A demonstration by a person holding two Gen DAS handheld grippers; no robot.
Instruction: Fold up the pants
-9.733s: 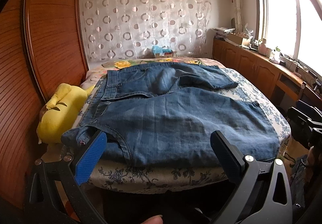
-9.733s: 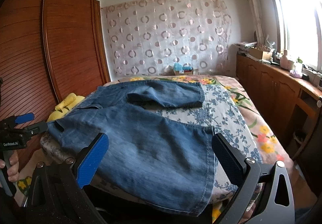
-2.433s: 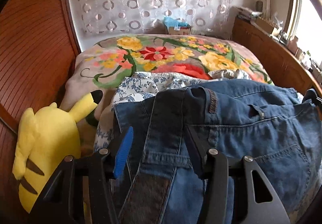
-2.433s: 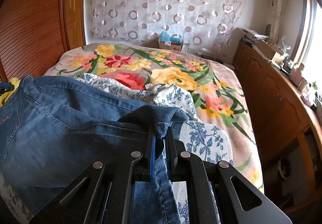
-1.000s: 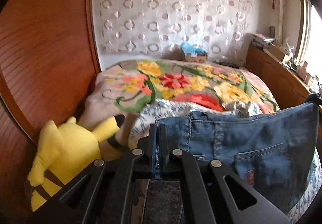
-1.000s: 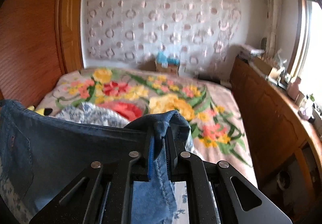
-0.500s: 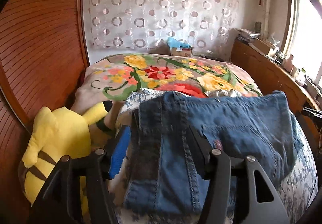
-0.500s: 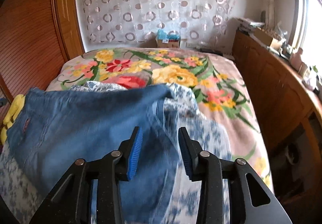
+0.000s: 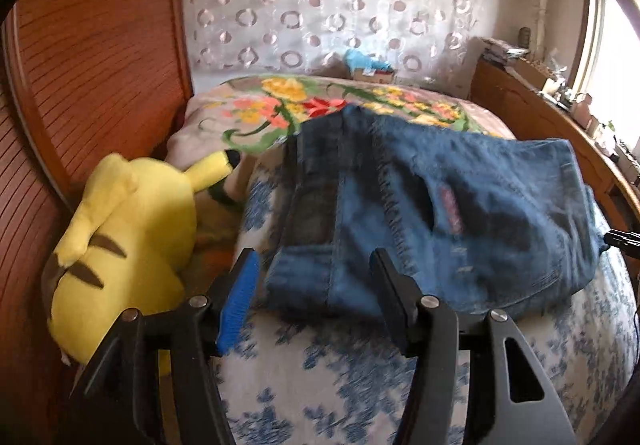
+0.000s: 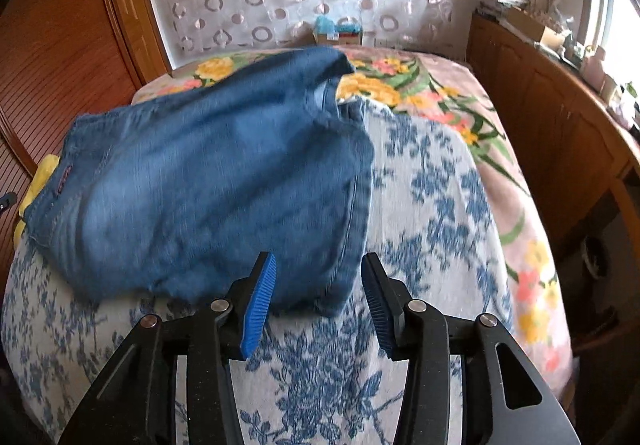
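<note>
The blue denim pants (image 9: 436,213) lie folded in a compact bundle on the blue-flowered white sheet (image 9: 360,385) of the bed. They also show in the right wrist view (image 10: 216,189), with the near hem just past the fingertips. My left gripper (image 9: 312,285) is open and empty, just short of the bundle's near left corner. My right gripper (image 10: 316,285) is open and empty, at the bundle's near right corner. Neither touches the denim.
A yellow plush toy (image 9: 128,245) lies at the bed's left edge against the wooden wardrobe (image 9: 80,65). A flowered blanket (image 10: 440,93) covers the far bed. A wooden cabinet (image 10: 560,133) runs along the right. A small box (image 10: 340,31) stands by the curtain.
Both grippers were shut on the pants and carried them over; then both opened and let go. Now they have drawn back toward me and the folded pants rest on the sheet.
</note>
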